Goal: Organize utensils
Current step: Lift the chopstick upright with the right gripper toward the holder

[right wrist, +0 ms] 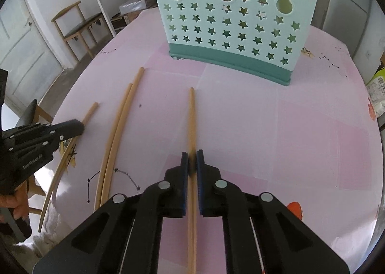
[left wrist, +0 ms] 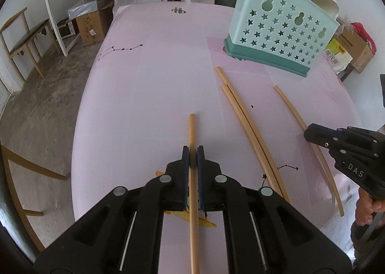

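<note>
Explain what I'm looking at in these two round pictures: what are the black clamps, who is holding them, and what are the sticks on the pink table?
There is no robot here. A person holds one handheld clamp in each hand, and a wide-angle camera on each looks forward along its two fingers. One picture comes from the left gripper, the other from the right gripper. Each also shows up at the edge of the other's picture, with part of a hand gripping its handle.

On the pink tablecloth lie wooden chopsticks. Each gripper is shut on one: the left chopstick and the right chopstick run between the fingers. Two loose chopsticks lie side by side between them, untouched.

At the far side stands a mint-green holder with star cut-outs, presumably where the chopsticks are headed.
</note>
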`<action>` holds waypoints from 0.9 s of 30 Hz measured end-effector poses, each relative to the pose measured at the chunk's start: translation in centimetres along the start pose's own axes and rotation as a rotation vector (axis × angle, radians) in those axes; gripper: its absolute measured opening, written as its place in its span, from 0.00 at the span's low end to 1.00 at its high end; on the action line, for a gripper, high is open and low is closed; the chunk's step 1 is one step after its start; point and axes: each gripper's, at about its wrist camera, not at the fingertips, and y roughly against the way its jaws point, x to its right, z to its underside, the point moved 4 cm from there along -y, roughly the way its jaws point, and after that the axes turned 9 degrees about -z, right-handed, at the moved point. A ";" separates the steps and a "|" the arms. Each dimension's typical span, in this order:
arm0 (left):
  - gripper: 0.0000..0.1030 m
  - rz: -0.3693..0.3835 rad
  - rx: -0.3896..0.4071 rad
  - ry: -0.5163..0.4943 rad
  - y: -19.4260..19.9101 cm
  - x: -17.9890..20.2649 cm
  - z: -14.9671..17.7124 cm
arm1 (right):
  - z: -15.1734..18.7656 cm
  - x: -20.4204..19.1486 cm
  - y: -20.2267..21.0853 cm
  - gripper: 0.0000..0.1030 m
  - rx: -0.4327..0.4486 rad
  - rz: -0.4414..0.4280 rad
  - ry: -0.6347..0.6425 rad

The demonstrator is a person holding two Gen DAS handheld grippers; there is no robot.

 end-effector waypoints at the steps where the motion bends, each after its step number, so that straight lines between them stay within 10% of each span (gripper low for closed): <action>1: 0.05 -0.004 0.000 -0.005 0.0 0.1 -0.1 | 0.0 0.0 0.0 0.07 -0.003 -0.001 0.002; 13: 0.05 -0.048 0.031 -0.062 -0.8 1.2 -1.1 | -1.9 -1.1 -1.6 0.07 0.040 0.014 0.025; 27: 0.05 0.079 0.098 0.057 2.7 -0.8 -2.2 | -4.2 -0.5 3.7 0.06 0.196 -0.091 -0.052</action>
